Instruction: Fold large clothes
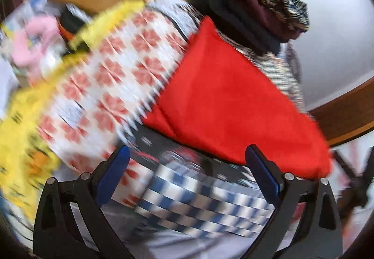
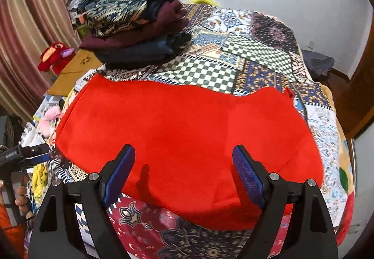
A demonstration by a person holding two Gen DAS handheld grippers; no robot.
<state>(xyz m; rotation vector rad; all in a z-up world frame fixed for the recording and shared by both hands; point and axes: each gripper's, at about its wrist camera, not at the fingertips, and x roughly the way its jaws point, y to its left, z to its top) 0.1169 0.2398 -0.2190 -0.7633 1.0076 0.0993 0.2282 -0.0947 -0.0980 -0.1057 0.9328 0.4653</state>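
Lying flat on a patchwork bedspread (image 2: 233, 53), the red garment (image 2: 182, 123) fills the right wrist view, right gripper (image 2: 183, 172) spread wide above its near edge, grasping nothing; the blurred left view shows only its corner (image 1: 229, 95), left gripper (image 1: 187, 165) likewise agape; folded clothes (image 2: 131, 25) are stacked behind, a stuffed toy (image 2: 55, 55) beside the bed.

Ahead of the right gripper (image 2: 183, 174), whose blue-padded jaws stand wide apart, the flat red fleece garment (image 2: 187, 123) offers open room. Beyond it to the front-left, a tall stack of folded dark clothes (image 2: 133, 30) blocks the way, while the patchwork patterned bedspread (image 2: 257, 53) lies bare front-right.
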